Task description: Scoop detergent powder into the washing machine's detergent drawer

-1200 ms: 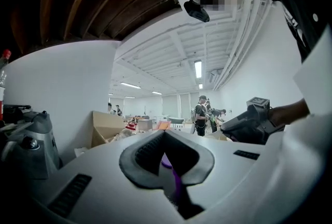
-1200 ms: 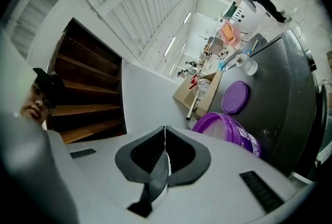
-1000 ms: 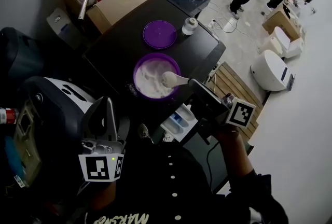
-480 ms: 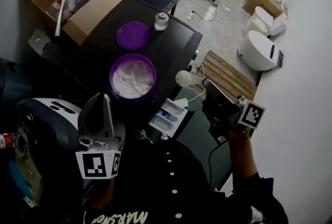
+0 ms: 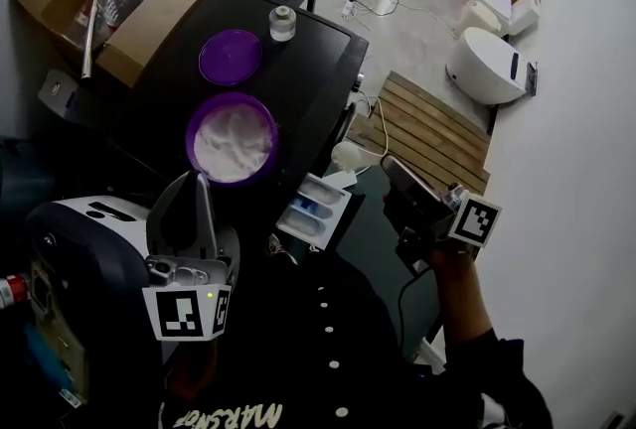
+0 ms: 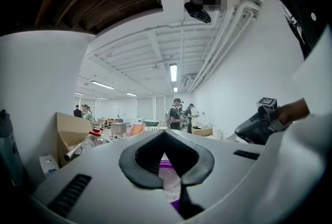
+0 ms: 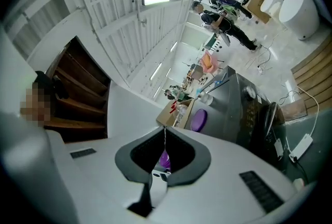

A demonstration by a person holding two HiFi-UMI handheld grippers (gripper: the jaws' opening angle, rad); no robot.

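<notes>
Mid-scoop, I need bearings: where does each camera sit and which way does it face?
Head view: on the head, steeply down at the washing machine, powder tub and drawer; left gripper, right gripper and chest show.
Left gripper view: level along its shut jaws, over the machine into the room; right hand shows.
Right gripper view: along jaws shut on the scoop, towards the machine's front; head shows at left.
Shared: all three catch the cardboard box.

Grey floor (image 5: 412,30), wooden slats (image 5: 429,127), ceiling strip light (image 6: 173,72)
</notes>
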